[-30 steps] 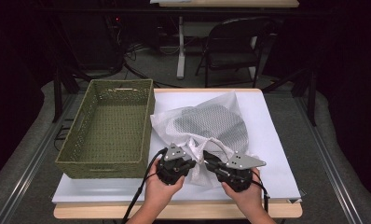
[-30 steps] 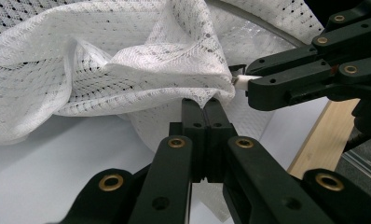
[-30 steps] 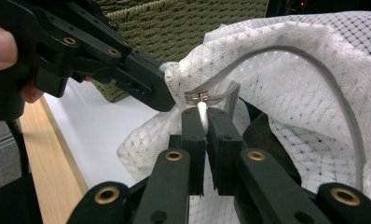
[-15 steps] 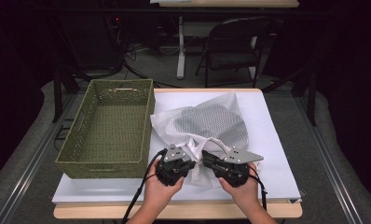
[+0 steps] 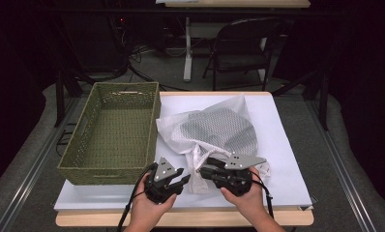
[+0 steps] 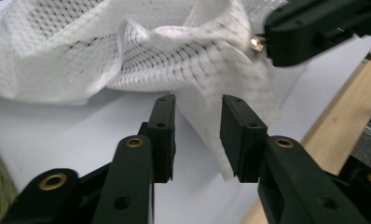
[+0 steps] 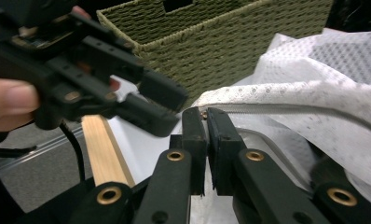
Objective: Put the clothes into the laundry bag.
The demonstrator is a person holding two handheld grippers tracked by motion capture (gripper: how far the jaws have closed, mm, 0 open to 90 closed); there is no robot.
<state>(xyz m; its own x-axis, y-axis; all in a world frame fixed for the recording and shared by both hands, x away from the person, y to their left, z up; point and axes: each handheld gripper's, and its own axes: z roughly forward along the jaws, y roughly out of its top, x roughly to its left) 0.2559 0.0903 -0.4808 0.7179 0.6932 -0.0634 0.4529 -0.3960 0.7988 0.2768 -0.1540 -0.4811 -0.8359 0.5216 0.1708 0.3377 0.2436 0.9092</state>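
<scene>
Seen from above: white mesh bag (image 5: 214, 133) lay on white sheet (image 5: 282, 159) over table (image 5: 181, 220), right of green woven basket (image 5: 111, 133). Left gripper (image 5: 183, 180) sat just left of bag's near corner. Right gripper (image 5: 206, 171) met bag's near edge.

Left gripper view added: jaws had just been opening, parted, mesh flap beyond them, pads not pressing it.

Right gripper view added: jaws clenched on bag's zipper (image 7: 286, 110) end.
</scene>
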